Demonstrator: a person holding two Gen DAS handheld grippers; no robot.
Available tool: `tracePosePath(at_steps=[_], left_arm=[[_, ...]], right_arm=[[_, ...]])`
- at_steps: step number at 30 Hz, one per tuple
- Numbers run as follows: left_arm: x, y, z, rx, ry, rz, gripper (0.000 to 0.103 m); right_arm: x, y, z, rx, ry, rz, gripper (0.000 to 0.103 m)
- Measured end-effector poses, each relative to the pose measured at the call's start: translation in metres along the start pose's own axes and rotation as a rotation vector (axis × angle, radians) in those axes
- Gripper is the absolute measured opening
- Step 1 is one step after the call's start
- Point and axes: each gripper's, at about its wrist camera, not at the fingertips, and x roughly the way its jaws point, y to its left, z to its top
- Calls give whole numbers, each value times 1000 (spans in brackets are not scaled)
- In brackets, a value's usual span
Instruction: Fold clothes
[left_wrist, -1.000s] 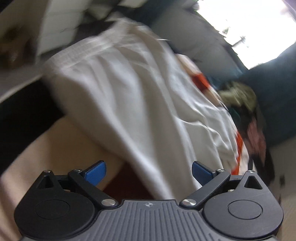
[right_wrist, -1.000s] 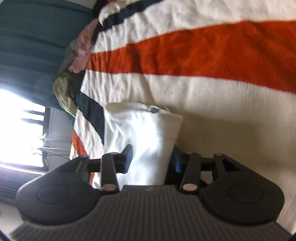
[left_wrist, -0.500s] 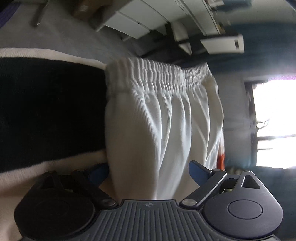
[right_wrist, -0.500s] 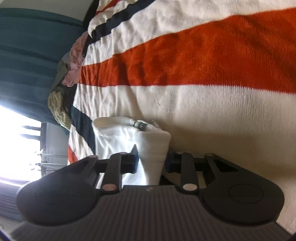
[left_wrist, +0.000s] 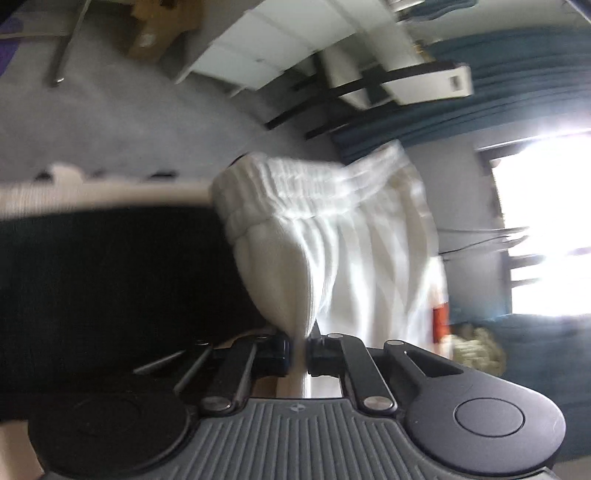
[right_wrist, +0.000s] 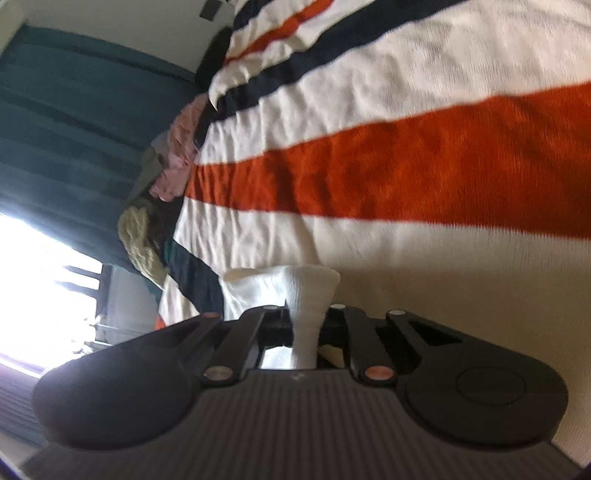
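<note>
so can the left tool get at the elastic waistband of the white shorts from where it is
Probably not directly: the left tool is shut on a fold of the white shorts, with the waistband at the garment's far end. It would need to let go first.

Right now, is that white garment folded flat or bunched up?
Bunched up: the white garment hangs gathered, pinched by the left hand-held gripper and right hand-held gripper.

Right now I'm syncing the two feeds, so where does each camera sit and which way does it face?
Left wrist: on the left gripper, facing along white shorts toward floor, shelves and window; only its fingers show.
Right wrist: on the right gripper, facing across the striped blanket; only its fingers show.
Shared: the pinched white shorts, blanket, window.
</note>
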Motion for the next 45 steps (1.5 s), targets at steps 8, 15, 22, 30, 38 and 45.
tracePosePath(at_steps=[8,15,22,30,38,45], left_arm=[[-54,24,26,80,41,-23,5],[-50,71,23,102,65,45,7],[-64,58,23,243,137,11,51],[-96,10,-4,543,49,102,94],[-129,-60,-80,874,-197,54,97],[-115,-110,-165,1032,-196,-62,97]], right_arm=[[-21,-8,0,0,-33,-121,8],[-17,-28,-6,85,0,-210,10],[-21,0,-6,-88,-15,-276,65],[-54,53,-19,-387,-207,-249,85],[-79,120,-83,-729,-196,5,85],[-99,145,-153,-924,-149,174,85]])
